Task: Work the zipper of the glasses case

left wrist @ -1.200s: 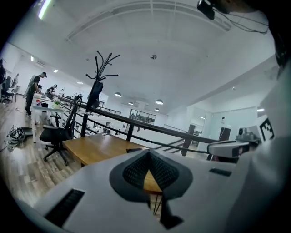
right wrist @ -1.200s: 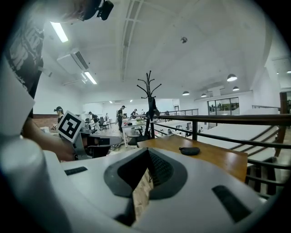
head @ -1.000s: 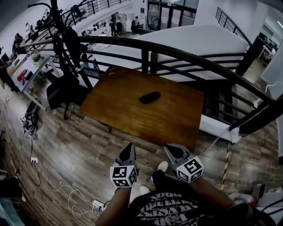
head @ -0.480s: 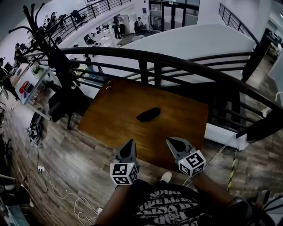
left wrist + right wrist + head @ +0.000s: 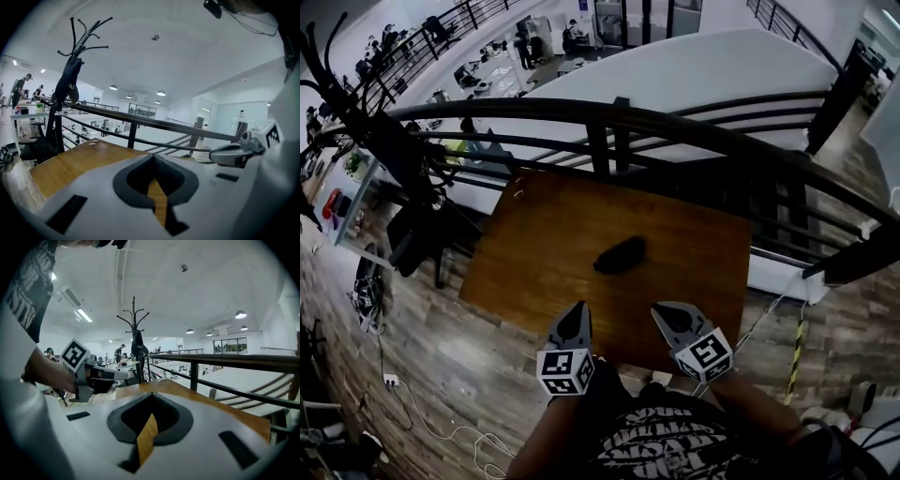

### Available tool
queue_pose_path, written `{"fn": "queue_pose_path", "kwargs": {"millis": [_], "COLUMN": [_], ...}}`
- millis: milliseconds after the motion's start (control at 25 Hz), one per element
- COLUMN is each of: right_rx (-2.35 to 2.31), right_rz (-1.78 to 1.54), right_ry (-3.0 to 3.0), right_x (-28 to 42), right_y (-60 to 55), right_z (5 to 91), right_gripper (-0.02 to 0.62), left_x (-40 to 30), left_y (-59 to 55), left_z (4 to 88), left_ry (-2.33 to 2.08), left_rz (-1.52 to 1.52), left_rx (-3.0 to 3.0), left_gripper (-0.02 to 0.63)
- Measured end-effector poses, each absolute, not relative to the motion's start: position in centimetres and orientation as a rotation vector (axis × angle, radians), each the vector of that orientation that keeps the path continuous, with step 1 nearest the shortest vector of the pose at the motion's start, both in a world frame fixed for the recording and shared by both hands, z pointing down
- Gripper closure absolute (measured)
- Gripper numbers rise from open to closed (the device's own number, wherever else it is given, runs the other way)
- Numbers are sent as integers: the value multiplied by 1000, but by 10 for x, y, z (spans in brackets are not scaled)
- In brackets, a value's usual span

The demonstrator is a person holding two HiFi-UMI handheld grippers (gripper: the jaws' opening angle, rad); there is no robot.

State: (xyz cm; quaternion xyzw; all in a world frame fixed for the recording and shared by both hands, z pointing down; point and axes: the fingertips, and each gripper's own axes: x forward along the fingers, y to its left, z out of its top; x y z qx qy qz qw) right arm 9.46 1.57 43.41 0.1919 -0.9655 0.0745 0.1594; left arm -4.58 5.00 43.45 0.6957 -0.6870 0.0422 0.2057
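Left tongs, right tongs neared glasses case (railing beyond table).

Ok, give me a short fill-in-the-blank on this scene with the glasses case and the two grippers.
1. The glasses case lies on the wooden ____.
2. The left gripper and the right gripper both have their jaws ____.
3. Beyond the far edge runs a dark curved ____.
Missing words: table; shut; railing.
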Motion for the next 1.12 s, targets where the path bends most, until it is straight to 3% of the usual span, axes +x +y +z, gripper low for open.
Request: {"fn": "queue_pose_path", "kwargs": {"millis": [320,520,1120], "right_rx": [662,601,44], "right_rz": [197,-16,-552], "right_ry": [-2667,-2620,-2097], "right_x": [17,-23,-11], "right_y": [-33,-51,-101], "right_z": [442,457,618], "right_gripper": [603,603,600], "left_x": [-111,-136,-116], "left_y": [-23,-51,-87], "left_z": [442,469,585], "left_ry": [-1764,-1681,-1516], "left_rz": [88,123,320], "left_rx": [2055,2102,1988], "left_gripper": [600,601,601]}}
